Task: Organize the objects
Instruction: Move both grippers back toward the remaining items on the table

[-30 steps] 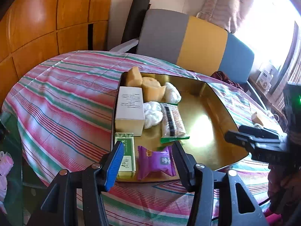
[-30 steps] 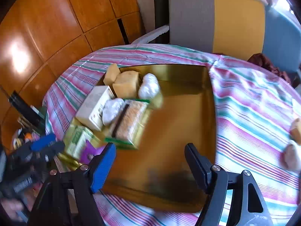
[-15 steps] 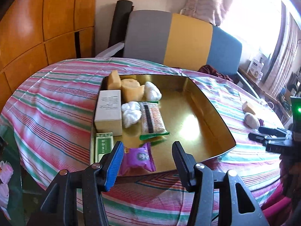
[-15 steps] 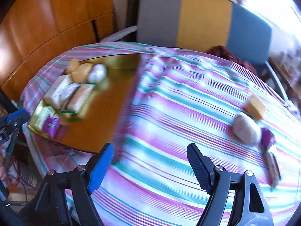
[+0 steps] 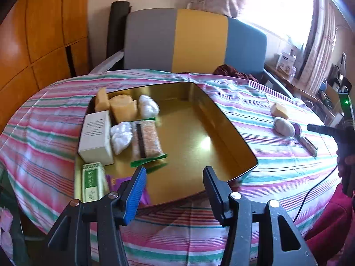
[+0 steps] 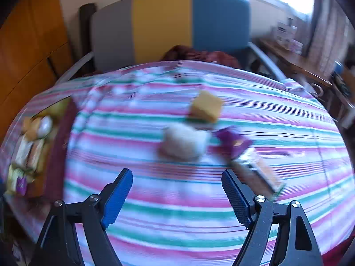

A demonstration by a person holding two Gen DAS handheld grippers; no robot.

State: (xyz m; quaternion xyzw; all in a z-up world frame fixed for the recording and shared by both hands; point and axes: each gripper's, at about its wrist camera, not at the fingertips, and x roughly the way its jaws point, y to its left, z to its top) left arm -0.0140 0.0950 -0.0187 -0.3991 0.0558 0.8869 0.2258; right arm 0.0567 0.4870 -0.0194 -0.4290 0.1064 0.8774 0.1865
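The left gripper point(image 5: 174, 185), ribbed blue pad facing a black toothed one, hangs spread and empty at the near rim of the shiny gold rectangular metal tray point(image 5: 228, 122), its blue finger hiding most of a purple foil packet point(image 5: 113, 180). The right gripper point(image 6: 177, 190) gapes empty over the striped pink, green and white tablecloth point(image 6: 155, 201). Beyond it, blurred, lie a pale rounded lump point(image 6: 183, 143), a yellow sponge-like block point(image 6: 206, 107), a crinkled purple wrapper point(image 6: 231, 140) and a long clear-wrapped bar point(image 6: 258, 173), partly cut off behind the right finger.
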